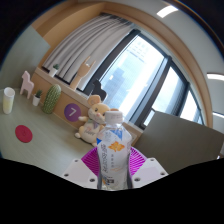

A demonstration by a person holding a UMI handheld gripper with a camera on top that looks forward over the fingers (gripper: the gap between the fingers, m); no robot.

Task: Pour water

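Right now, bottle: a clear plastic water bottle with a white-and-orange label stands upright between the fingers, filling the near middle of the view.
Cap: the bottle's top end sits at about the height of the plush toy behind it; whether a cap is on it, I cannot tell.
Tongs: the tongs are closed in on the bottle, a magenta pad pressed to one flank and its twin against the other, no gap showing on either side.
Grip height: the pads meet the bottle around its labelled middle.
Plush toy: a cream-coloured soft toy sits just beyond the bottle, partly hidden by it.
Purple disc: a round purple sign with a white mark leans beside the plush toy.
Green object: a small green cactus-shaped figure stands further back.
White cylinder: a pale upright cylinder stands well apart, off to the far side.
Surface: a pale surface carries a flat pink circle.
Window: a large dark-framed window with a light curtain fills the background.
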